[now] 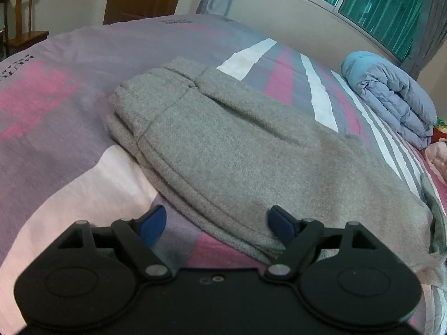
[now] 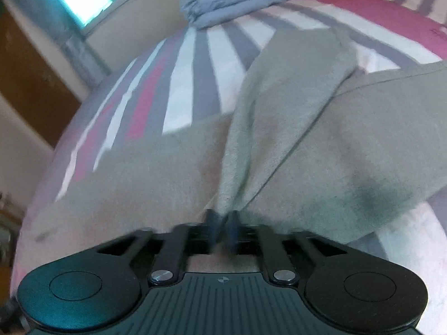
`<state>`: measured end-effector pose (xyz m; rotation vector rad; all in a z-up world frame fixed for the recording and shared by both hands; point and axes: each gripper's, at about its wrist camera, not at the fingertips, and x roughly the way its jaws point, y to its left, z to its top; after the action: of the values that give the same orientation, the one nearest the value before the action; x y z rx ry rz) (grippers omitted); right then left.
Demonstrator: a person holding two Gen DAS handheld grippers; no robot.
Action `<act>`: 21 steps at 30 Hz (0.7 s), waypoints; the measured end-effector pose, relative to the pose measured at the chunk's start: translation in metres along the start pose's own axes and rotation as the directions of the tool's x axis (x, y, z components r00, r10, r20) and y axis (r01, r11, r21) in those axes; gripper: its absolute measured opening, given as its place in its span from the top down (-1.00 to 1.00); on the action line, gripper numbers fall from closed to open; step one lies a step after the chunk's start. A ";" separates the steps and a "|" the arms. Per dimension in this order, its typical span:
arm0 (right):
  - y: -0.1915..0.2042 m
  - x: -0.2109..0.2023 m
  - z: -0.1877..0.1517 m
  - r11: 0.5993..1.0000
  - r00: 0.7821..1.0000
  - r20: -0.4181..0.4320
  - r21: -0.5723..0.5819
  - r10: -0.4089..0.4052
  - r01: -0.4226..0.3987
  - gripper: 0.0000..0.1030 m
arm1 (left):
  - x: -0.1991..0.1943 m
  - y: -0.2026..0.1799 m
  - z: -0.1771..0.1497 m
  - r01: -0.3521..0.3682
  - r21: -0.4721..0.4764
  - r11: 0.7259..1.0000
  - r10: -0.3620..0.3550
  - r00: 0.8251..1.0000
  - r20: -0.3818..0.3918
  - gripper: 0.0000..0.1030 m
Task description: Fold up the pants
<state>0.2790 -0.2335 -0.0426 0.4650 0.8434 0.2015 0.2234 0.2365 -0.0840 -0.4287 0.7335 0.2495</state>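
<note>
1. The bed (image 1: 69, 89) carries a striped pink, grey and white cover.
2. Grey pants (image 1: 223, 145) lie folded on it.
3. The left claw (image 1: 215, 223) stands wide at their near edge.
4. The right claw (image 2: 222, 223) pinches a fold of the pants.

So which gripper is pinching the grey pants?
The right gripper: its tips squeeze a bunched fold of the grey pants. The left gripper stands wide open, gripping nothing.
</note>
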 end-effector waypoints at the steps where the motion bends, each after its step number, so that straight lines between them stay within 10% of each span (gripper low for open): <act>1: 0.006 -0.006 0.003 1.000 0.999 0.047 -0.021 -0.019 0.020 -0.20 | 0.000 0.000 0.000 0.002 0.000 1.000 -0.002 1.000 0.001 -0.44; 8: 0.038 0.025 0.041 0.984 0.993 0.056 -0.145 -0.100 0.107 -0.18 | 0.000 0.003 -0.001 0.010 -0.006 1.000 -0.010 1.000 0.000 -0.44; 9: 0.039 0.034 0.043 0.979 0.992 0.046 -0.164 -0.114 0.120 -0.02 | 0.000 0.003 0.000 0.014 -0.006 1.000 -0.014 1.000 -0.001 -0.44; 10: 0.038 0.039 0.043 0.973 0.990 0.030 -0.183 -0.136 0.139 0.84 | 0.000 0.004 0.000 0.017 -0.006 1.000 -0.017 1.000 -0.003 -0.44; 11: 0.032 0.040 0.041 0.976 0.992 0.006 -0.177 -0.129 0.128 0.98 | 0.000 0.005 0.001 0.020 -0.006 1.000 -0.020 1.000 -0.003 -0.45; 21: -0.048 -0.019 -0.037 0.989 0.991 0.019 -0.072 -0.131 0.132 1.00 | 0.000 0.006 -0.002 0.030 0.003 1.000 -0.030 0.999 0.013 -0.45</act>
<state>0.2381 -0.2714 -0.0735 0.3407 0.8465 0.1067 0.2203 0.2408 -0.0867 -0.4344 0.7140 0.2226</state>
